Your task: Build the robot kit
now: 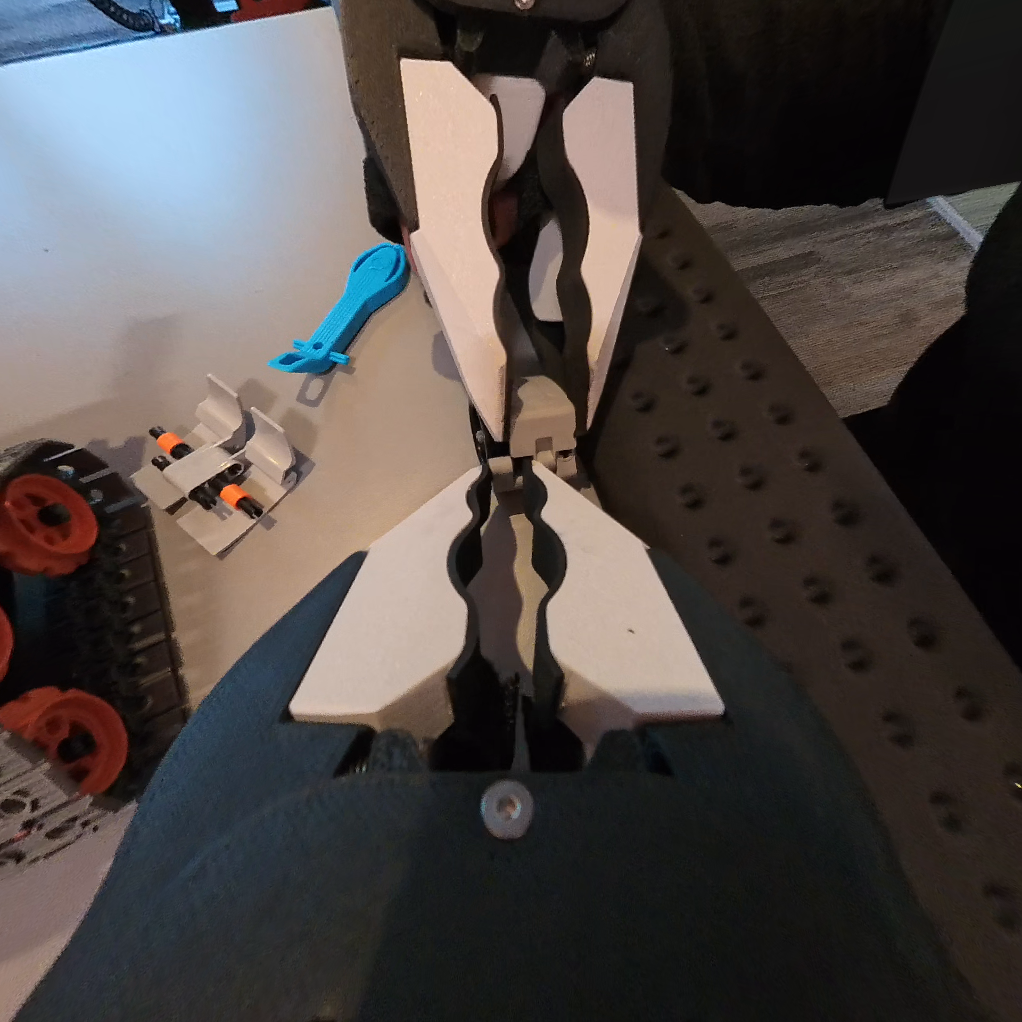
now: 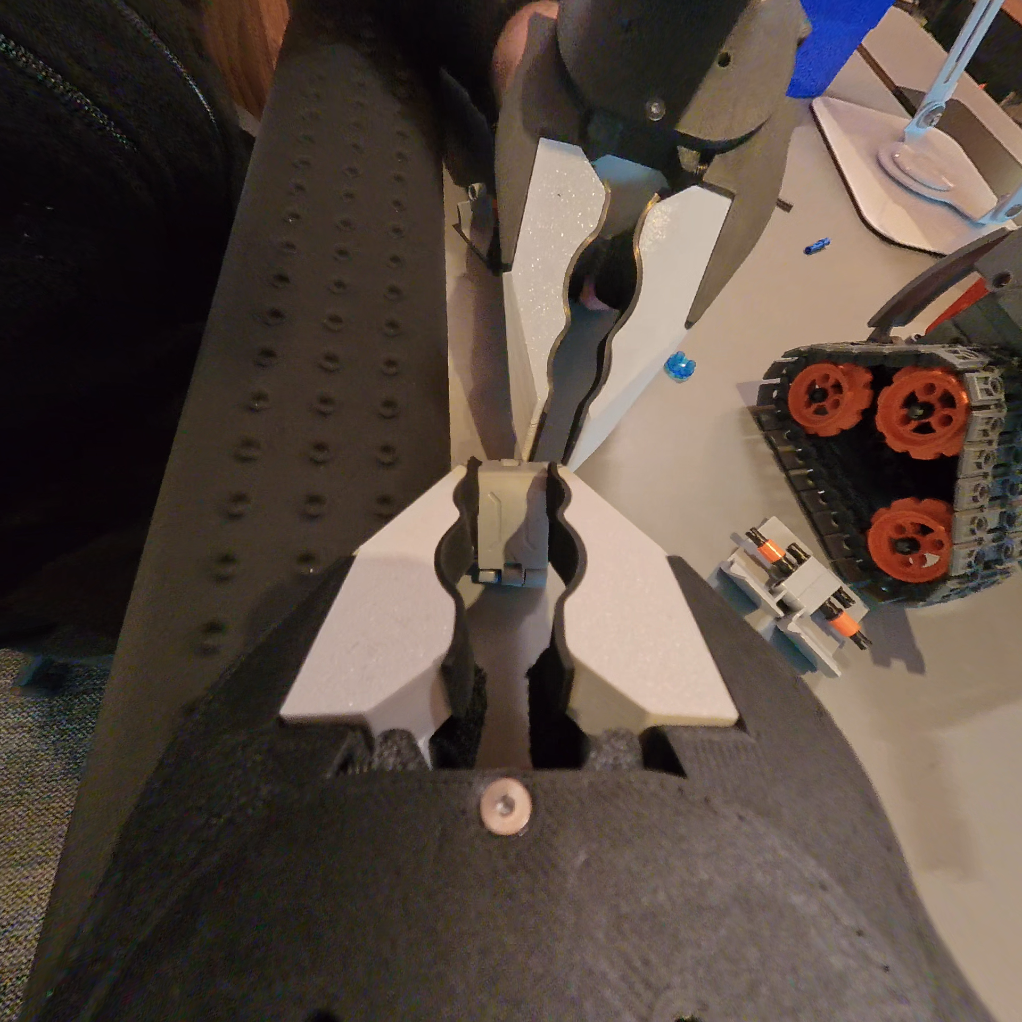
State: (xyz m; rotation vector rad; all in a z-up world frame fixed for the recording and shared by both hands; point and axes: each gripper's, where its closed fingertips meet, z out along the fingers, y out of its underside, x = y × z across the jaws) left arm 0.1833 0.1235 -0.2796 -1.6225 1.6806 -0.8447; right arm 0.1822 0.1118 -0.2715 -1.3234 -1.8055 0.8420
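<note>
Grey plastic hinged brick piece (image 2: 511,525), held above the table (image 2: 691,498) edge: right gripper (image 2: 511,486) pinches its body; left gripper (image 1: 509,475) nips the small tab at its other end, tips facing. Beside: black studded baseplate (image 2: 326,332). On the table: tracked assembly with orange wheels (image 2: 907,470), grey bracket with orange-collared pins (image 2: 796,597), blue plastic separator tool (image 1: 354,309).

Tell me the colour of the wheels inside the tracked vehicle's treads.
The wheels are orange-red with dark hubs, set inside black treads; the right wrist view shows them best.
</note>
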